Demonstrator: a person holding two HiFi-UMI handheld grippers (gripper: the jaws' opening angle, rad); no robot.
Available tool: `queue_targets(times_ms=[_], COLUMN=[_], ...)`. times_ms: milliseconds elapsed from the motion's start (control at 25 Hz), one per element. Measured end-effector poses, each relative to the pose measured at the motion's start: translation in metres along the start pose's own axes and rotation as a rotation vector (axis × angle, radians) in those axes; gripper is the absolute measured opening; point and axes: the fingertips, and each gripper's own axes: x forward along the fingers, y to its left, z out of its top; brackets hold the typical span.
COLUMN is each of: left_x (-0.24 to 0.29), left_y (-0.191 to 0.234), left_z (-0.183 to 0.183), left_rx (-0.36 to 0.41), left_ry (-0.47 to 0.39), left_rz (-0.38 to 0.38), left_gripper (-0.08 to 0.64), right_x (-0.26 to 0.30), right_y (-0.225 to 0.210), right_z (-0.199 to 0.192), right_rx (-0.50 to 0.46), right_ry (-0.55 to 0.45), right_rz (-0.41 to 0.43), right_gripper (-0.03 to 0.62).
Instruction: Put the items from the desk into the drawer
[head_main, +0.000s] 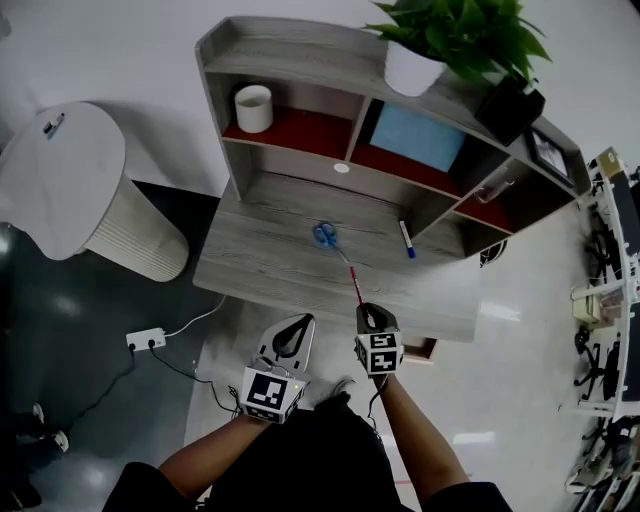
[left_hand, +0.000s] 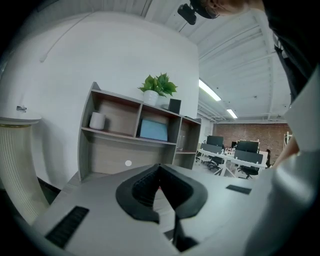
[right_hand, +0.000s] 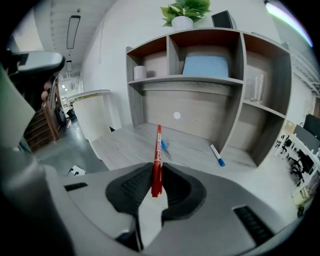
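My right gripper (head_main: 369, 318) (right_hand: 156, 176) is shut on a red pen (right_hand: 157, 155), which points forward over the desk's front edge; the red pen (head_main: 353, 283) shows as a thin red line in the head view. Blue-handled scissors (head_main: 325, 236) (right_hand: 164, 146) lie on the wooden desk (head_main: 270, 265) ahead of it. A white marker with a blue cap (head_main: 407, 240) (right_hand: 217, 155) lies to the right, near the shelf divider. My left gripper (head_main: 291, 337) (left_hand: 160, 185) hangs in front of the desk, jaws shut with nothing between them.
The desk carries a shelf unit (head_main: 330, 70) holding a white cup (head_main: 253, 108), a blue panel (head_main: 418, 138) and a potted plant (head_main: 440, 40). A white round-topped cabinet (head_main: 70, 180) stands left of the desk. A power strip (head_main: 146, 340) lies on the floor.
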Motion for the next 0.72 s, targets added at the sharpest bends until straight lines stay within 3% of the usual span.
queue_targets(times_ms=[240,520,720], left_x=[0.0,0.005,0.014], left_y=[-0.05,-0.108,-0.138], left_z=[-0.019,-0.037,-0.05], left_rx=[0.002,-0.001,-0.002], left_ry=[0.028,0.042,0.048], left_rz=[0.026,0.046,0.054], left_gripper=[0.003,0.003,0.003], right_x=[-0.031,-0.057,-0.068], right_y=[-0.027,-0.055,-0.07], right_z=[-0.029,-0.074,-0.103], right_rx=[-0.053,-0.031,-0.092], right_ry=[-0.004,0.01,0.023], right_rz=[0.026,0.072,0.102], right_gripper=[0.072,0.072,0.072])
